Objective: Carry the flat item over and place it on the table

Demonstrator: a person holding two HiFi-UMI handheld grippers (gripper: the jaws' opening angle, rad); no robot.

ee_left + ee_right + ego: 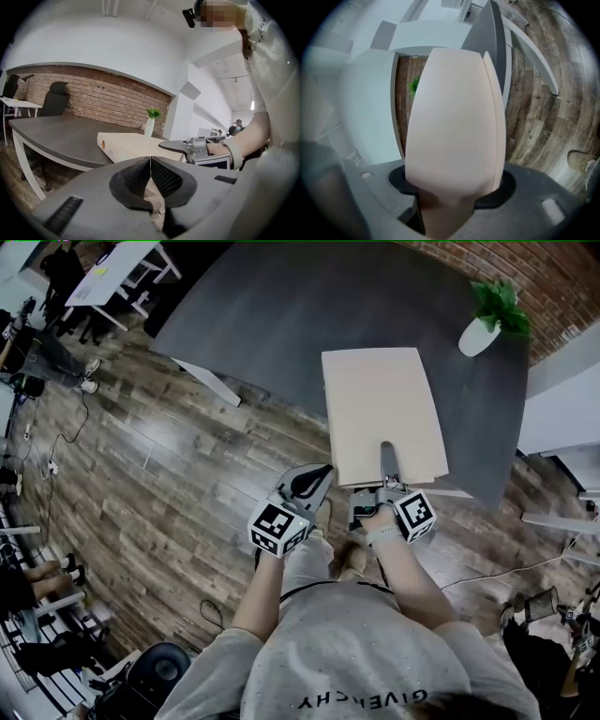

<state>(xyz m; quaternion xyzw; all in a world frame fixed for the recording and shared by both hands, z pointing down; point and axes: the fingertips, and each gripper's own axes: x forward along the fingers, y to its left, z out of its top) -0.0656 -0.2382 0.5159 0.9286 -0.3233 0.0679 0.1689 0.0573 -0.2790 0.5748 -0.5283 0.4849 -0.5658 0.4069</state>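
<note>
We grip the flat box (380,395) by its near edge in our right gripper (386,463), over the near edge of the dark surface (281,315), left gripper (315,480) alongside, jaws together, empty.

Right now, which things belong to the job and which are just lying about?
Job: flat beige cardboard box, right hand-held gripper clamped on it, dark grey table.
Lying about: white vase with green plant, black office chair, white desk.

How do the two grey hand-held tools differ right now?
The left tool is shut and empty; the right tool is clamped on the flat beige cardboard box. The left tool sits beside the box; the right tool's upper jaw lies on it. Both carry marker cubes.
</note>
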